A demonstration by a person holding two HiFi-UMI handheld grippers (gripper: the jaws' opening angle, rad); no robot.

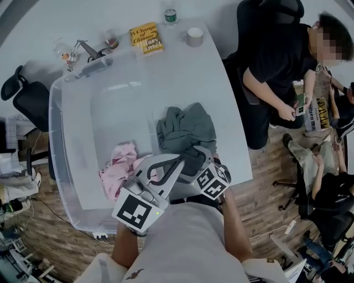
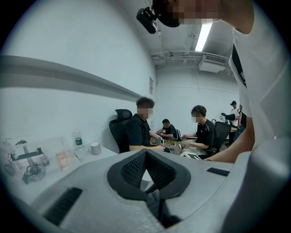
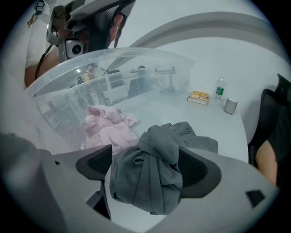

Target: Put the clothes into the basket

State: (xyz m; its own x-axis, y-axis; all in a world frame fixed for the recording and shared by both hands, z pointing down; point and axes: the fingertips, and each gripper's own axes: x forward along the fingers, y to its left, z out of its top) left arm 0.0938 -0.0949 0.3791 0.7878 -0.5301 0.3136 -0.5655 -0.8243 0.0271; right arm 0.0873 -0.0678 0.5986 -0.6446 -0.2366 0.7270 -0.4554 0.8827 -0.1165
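A clear plastic basket (image 1: 55, 110) stands on the left of the white table (image 1: 221, 99), with a pink garment (image 1: 119, 166) lying inside it. A grey garment (image 1: 185, 127) lies bunched on the table just right of the basket. My right gripper (image 3: 150, 168) is open, and the grey garment (image 3: 154, 166) fills the space between its wide pads. Beyond it the pink garment (image 3: 107, 127) shows through the basket wall (image 3: 113, 68). My left gripper (image 2: 145, 154) has its pads together, with a fold of grey cloth (image 2: 153, 200) pinched behind the tips. In the head view both grippers sit at the garment's near edge.
At the table's far end are a yellow book (image 1: 146, 37), a bottle (image 1: 170, 15), a cup (image 1: 194, 36) and a metal stand (image 1: 83, 52). A person (image 1: 276, 61) sits at the right edge, with others behind. An office chair (image 1: 27, 94) stands left of the basket.
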